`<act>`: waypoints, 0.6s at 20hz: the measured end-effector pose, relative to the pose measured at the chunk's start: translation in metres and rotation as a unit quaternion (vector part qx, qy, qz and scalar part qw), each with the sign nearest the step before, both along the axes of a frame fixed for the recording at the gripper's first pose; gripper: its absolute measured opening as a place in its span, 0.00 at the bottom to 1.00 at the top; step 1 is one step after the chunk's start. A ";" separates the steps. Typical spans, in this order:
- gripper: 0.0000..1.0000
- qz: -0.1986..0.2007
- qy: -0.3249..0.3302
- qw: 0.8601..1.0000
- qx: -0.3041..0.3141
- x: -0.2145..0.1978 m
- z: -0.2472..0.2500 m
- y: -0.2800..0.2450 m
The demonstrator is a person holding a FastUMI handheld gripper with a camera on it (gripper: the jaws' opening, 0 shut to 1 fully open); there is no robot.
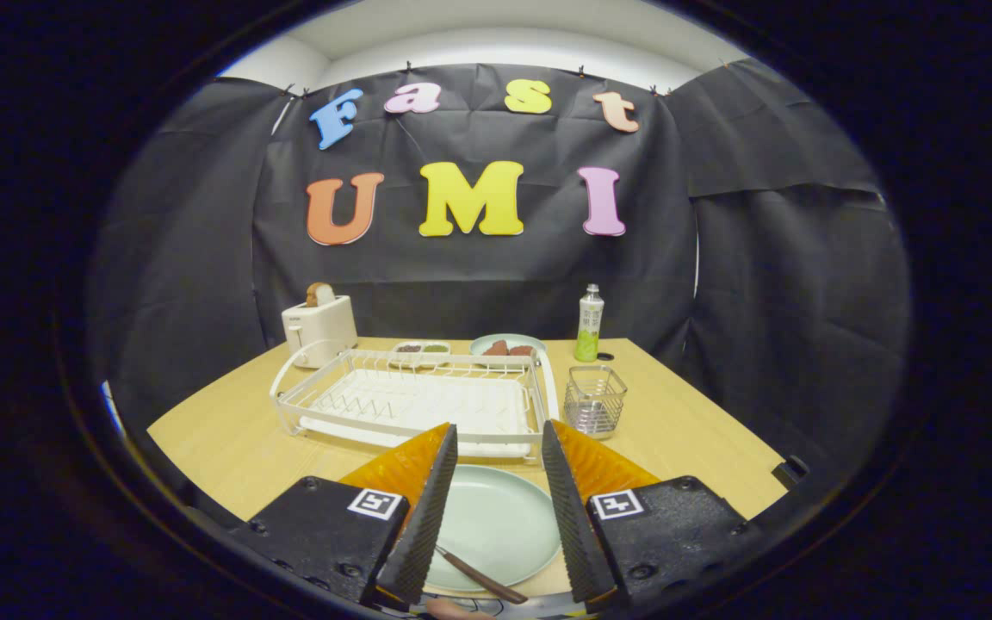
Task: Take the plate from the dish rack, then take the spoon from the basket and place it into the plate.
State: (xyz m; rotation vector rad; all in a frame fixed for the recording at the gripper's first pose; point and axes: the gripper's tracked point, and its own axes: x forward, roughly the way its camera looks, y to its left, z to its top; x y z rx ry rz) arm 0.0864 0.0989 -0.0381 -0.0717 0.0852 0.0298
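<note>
The claw (496,482) is hovering with its fingers apart, gripping nothing. Between them and just below, the plate (496,525) is lying flat on the desk (677,430), and the spoon (480,579) is resting across its near rim, its handle reaching back toward the claw. Both steps look done; judging by this, the release is finishing and the next move calls only for lifting clear without nudging the spoon. Just beyond the fingertips the rack (410,400) is sitting empty, the basket (595,400) to its right.
</note>
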 end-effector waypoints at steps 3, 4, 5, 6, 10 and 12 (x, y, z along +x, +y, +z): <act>0.92 0.009 -0.026 1.000 -0.005 -0.021 0.013 0.001; 0.98 0.010 -0.032 0.999 -0.001 -0.029 0.016 0.001; 0.98 0.013 -0.040 0.999 0.006 -0.036 0.020 0.003; 0.99 0.015 -0.046 0.999 0.010 -0.044 0.023 0.002; 0.99 0.014 -0.072 0.997 0.003 -0.067 0.030 -0.001; 0.98 0.011 -0.081 0.997 0.005 -0.075 0.032 -0.004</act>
